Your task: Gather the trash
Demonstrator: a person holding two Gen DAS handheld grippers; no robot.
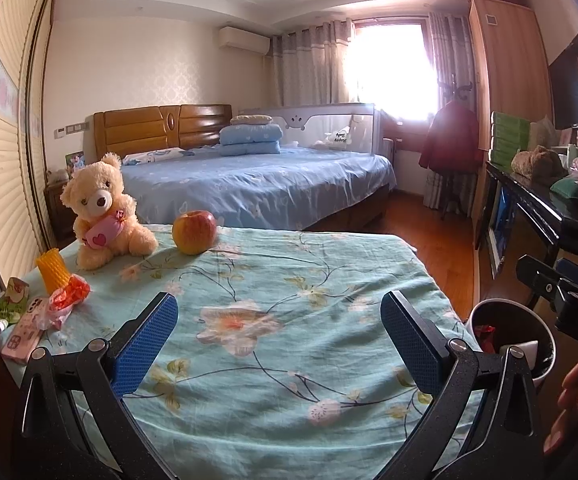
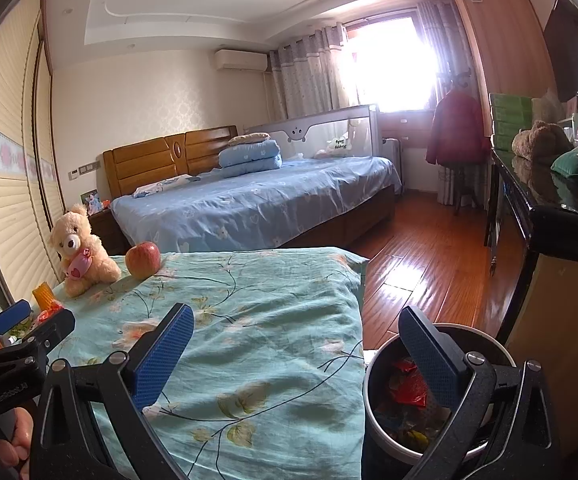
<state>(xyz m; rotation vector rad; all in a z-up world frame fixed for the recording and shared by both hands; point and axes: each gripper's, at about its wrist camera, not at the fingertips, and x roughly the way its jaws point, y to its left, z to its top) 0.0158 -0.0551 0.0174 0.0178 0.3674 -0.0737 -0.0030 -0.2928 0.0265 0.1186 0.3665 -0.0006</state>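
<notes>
Right wrist view: crumpled red and yellow wrappers (image 2: pixel 409 388) lie in a round white-rimmed bin (image 2: pixel 373 392) beside the floral-cloth table (image 2: pixel 257 320), partly hidden behind a blue ribbed pad. More crinkled orange plastic (image 1: pixel 67 300) sits at the table's left edge by a teddy bear (image 1: pixel 103 212). Right gripper (image 2: pixel 293 360) and left gripper (image 1: pixel 279 340) are both spread wide, empty.
</notes>
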